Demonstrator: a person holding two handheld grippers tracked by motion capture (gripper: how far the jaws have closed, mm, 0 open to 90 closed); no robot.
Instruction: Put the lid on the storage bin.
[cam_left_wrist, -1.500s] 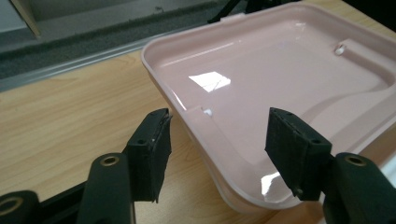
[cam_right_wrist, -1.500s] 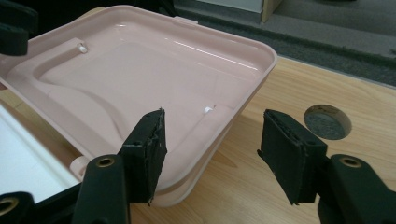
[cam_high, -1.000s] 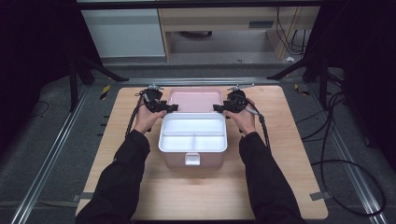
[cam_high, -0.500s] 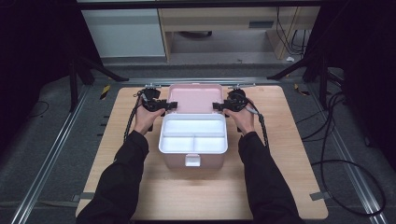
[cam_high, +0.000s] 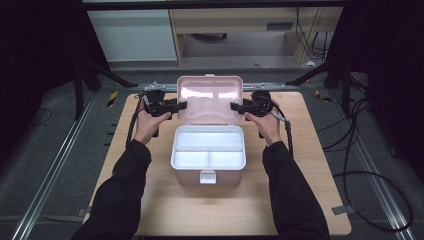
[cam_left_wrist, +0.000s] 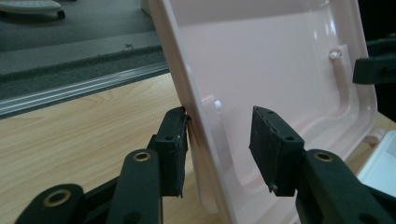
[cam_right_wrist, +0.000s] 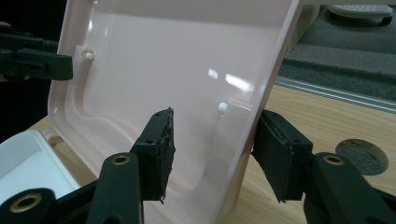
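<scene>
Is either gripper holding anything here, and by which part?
Both straddle the pink lid by its side edges: left gripper and right gripper. One pad of each touches the edge; neither is clamped, though the jaws have been closing.

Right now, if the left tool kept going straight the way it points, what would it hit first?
Probably the pink lid: its side edge already sits between the left tool jaws, so it would slide further in.

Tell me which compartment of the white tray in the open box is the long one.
The far compartment, next to the raised lid: it runs the tray's full width. The two near ones split the front row with a divider.
</scene>
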